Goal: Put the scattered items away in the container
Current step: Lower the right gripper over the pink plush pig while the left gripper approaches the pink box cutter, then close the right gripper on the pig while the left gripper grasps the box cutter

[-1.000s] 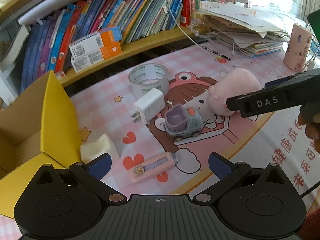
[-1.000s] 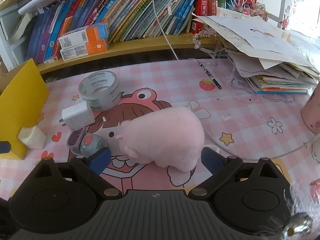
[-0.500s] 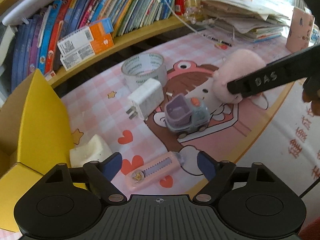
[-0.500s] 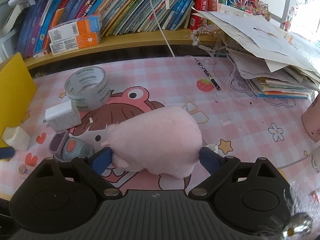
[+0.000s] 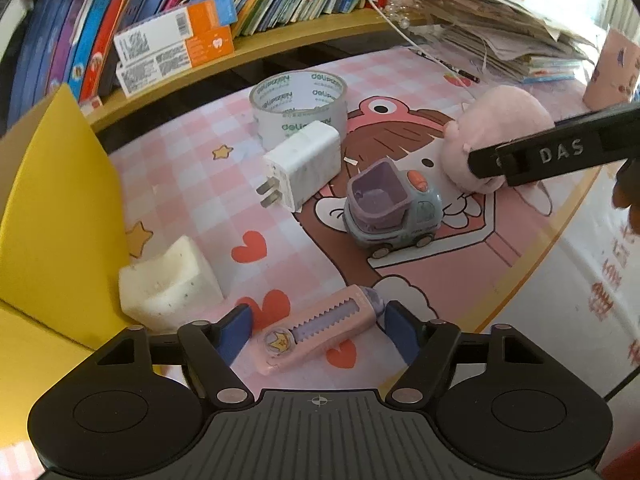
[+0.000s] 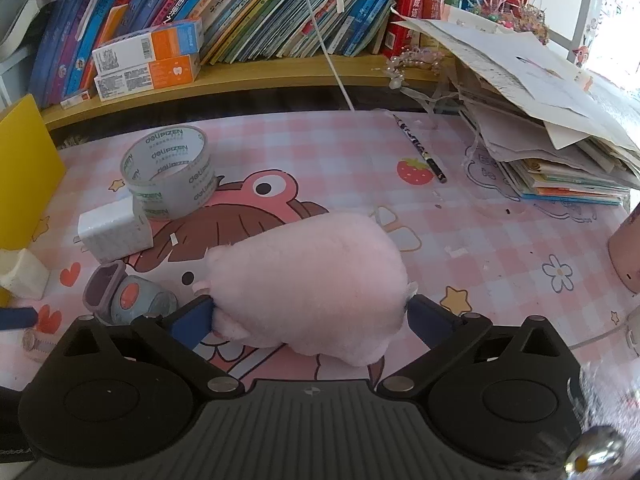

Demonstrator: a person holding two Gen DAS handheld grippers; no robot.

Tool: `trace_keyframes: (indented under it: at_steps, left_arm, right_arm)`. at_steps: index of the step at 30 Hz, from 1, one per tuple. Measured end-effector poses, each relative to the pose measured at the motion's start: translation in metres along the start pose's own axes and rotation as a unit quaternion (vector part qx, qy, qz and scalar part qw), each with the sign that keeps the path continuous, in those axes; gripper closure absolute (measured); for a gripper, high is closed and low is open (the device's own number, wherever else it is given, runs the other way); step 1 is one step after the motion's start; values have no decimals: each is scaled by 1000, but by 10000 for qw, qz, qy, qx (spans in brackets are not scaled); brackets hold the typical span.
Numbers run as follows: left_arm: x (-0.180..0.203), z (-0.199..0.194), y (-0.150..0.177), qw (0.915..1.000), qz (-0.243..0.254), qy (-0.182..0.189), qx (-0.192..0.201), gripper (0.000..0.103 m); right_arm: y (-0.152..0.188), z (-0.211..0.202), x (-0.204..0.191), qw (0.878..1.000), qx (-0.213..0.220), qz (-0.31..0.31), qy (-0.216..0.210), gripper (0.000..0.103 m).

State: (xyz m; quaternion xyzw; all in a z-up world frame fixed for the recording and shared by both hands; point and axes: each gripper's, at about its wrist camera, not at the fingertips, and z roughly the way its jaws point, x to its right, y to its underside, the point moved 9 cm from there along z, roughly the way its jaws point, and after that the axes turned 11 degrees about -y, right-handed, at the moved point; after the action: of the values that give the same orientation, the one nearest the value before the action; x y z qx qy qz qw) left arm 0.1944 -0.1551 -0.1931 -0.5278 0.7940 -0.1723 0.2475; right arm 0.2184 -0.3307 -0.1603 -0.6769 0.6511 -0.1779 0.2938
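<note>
My left gripper point(image 5: 318, 332) is open, its blue fingers on either side of a pink utility knife point(image 5: 320, 330) lying on the pink mat. A yellow cardboard box point(image 5: 52, 208) stands at the left. My right gripper point(image 6: 310, 322) is open around a pink plush pig point(image 6: 308, 280), its pads touching both sides; the pig also shows in the left wrist view point(image 5: 496, 132). A white sponge block point(image 5: 168, 284), a white charger point(image 5: 302, 164), a tape roll point(image 5: 298, 106) and a purple-grey toy truck point(image 5: 390, 210) lie between them.
A wooden shelf of books point(image 6: 240, 8) with orange and white cartons point(image 6: 148, 60) runs along the back. A stack of papers point(image 6: 540, 120) and a pencil point(image 6: 420, 148) lie at the back right. A pink cup point(image 6: 628, 256) stands at the right edge.
My left gripper has moved down and forward, so its fingers now straddle the pink knife. My right gripper has advanced around the plush pig and its fingers have closed in to touch it.
</note>
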Motion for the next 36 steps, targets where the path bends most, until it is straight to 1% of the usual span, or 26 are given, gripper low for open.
trace_keyframes:
  at_steps: [3,4,5,7,10,12,15,20,25,31,34,36]
  left_arm:
    - [3,-3,2,9999,60,96,-38,32]
    - [5,-5,3,9998,68,181,-46,37]
    - [7,-7,3,9996,77,259,-57,50]
    - [10,-10,5,9992,108,359,-100,62]
    - [11,-13,8,9988,132,451,-169,62]
    - [11,-16,9,9986,169,465,-162,62]
    - [10,-21,10,9984,336,438,-82,60]
    - [8,-20,15,9974,607,365,-88,60]
    - [8,-24,19,9964,731,430,-61,60]
    - [6,-21,22,9966,630,512,-100,60]
    - [5,-20,22,9969,536,560,-96,62]
    - [5,-20,22,9970,537,558,-77,65]
  right_arm:
    - [-1,1,-2,10000,14,-41,6,0]
    - [-1,2,-2,10000,18,-55,7,0]
    - [-1,1,-3,10000,21,-78,0,3]
    - [-1,0,-3,9999,38,-100,-24,6]
    - [0,-2,-4,9999,64,-128,-45,11]
    - [1,-4,-5,9999,68,-134,-50,12]
    - [2,-5,-5,9999,44,-132,-61,11]
    - [3,-5,-4,10000,18,-42,-58,9]
    - [1,-3,-6,9999,31,-143,-9,7]
    - [-4,5,-9,9998,16,-208,20,3]
    - [-4,7,-9,9998,15,-208,3,3]
    - [-4,7,-9,9998,19,-220,-6,5]
